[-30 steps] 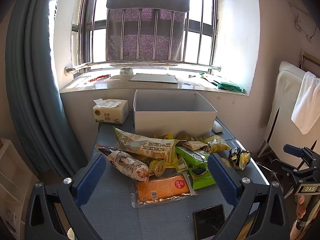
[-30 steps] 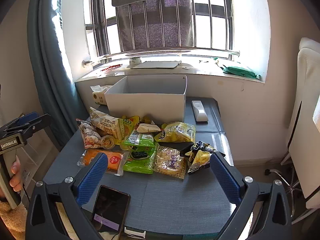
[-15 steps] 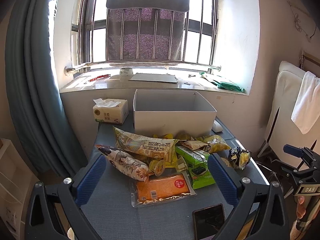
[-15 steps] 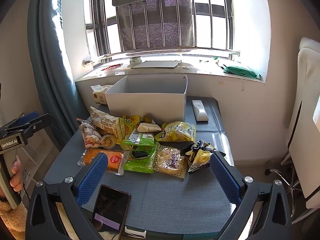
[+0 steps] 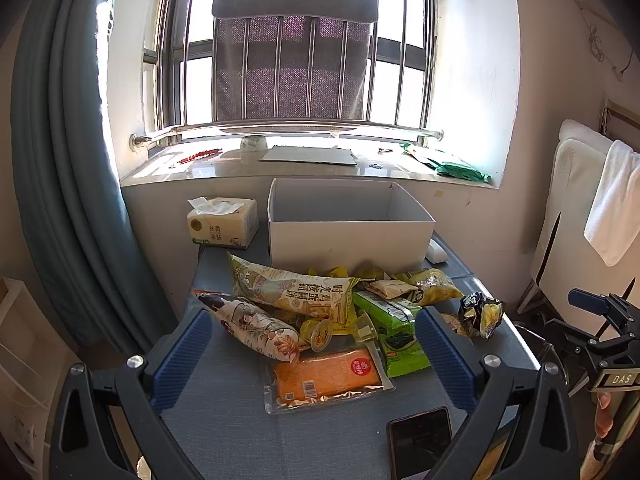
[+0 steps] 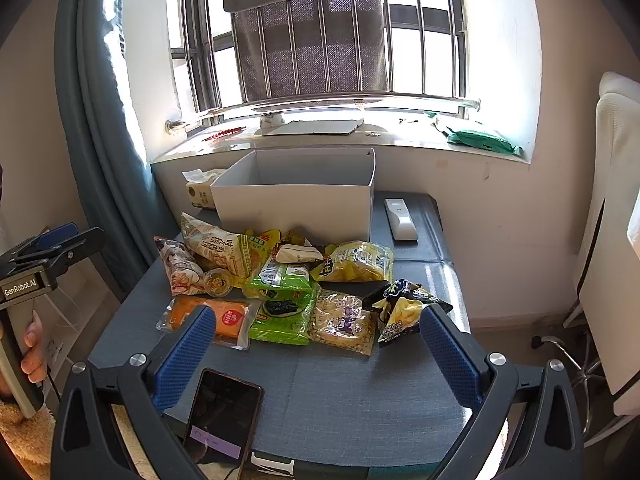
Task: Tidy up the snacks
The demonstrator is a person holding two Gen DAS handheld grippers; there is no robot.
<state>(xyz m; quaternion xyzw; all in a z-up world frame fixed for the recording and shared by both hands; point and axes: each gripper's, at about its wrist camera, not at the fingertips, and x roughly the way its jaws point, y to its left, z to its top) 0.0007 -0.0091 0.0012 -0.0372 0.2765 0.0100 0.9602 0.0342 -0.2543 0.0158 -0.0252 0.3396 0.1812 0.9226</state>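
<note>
Left wrist view
- The white box (image 5: 350, 220) stands at centre frame on the worktop (image 5: 224, 420), a plain rectangular carton with smooth matte walls; the part of its inside that shows holds nothing.
- Left of it, a tissue box (image 5: 223, 226) with a white sheet poking from its top.
- The snacks (image 5: 340, 320) lie heaped on the grey woven cloth of the worktop, just below the box: a long crinkled pale bag (image 5: 292, 288), a floral pouch (image 5: 250, 326), a flat orange pack (image 5: 326, 376) in clear film, a glossy green pack (image 5: 390, 326), a small round jelly cup (image 5: 318, 334).
- A black phone (image 5: 420, 440) lies flat at lower right.
- The left gripper (image 5: 316, 360) has its blue ribbed fingers (image 5: 180, 360) spread wide at the bottom corners, holding nothing.
- The right gripper (image 5: 600, 320) shows at the right edge; its fingers cannot be judged here.

Right wrist view
- The box (image 6: 296, 196) sits above centre, its visible inside bare; a white remote (image 6: 400, 218) lies to its right.
- The snack heap (image 6: 288, 280) spreads below it, with a clear bag of pale nuts (image 6: 344, 322) and a torn dark-and-yellow bag (image 6: 404, 306) at the right end.
- The right gripper's (image 6: 316, 360) fingers (image 6: 450, 360) are wide apart and empty, over the phone (image 6: 224, 416) and bare cloth.
- A hand (image 6: 34, 348) holds the left gripper (image 6: 56, 240) at the left edge.
</note>
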